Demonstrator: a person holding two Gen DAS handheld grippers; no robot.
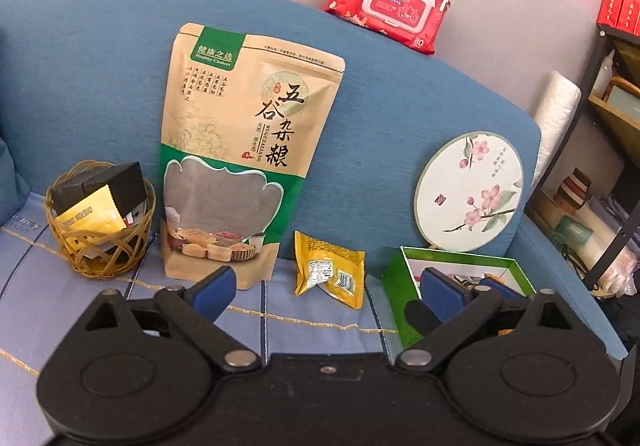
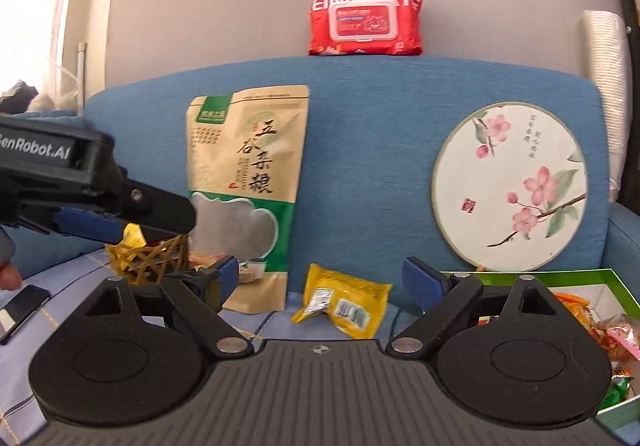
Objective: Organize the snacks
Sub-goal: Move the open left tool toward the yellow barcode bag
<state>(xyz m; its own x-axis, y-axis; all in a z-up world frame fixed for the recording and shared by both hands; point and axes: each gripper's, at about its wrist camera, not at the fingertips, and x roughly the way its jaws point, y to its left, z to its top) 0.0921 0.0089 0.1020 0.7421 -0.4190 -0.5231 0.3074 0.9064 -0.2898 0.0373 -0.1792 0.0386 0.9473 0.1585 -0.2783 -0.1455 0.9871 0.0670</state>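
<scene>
On the sofa seat [image 1: 80, 310], a yellow snack packet [image 2: 344, 306] lies loose between both wide-open grippers, left gripper [image 1: 326, 286] and right gripper [image 2: 320, 278], neither gripping anything. Green box [image 1: 516, 270] just right of it.

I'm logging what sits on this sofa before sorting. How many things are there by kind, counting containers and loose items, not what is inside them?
Containers: 2, the wire basket and the green box
Snack packets lying loose: 1, the yellow packet
Standing pouches: 1, the grain pouch
Wipes packs: 1, the red pack
Round fans: 1, the flowered fan
Phones: 1, the phone
Total: 7
</scene>
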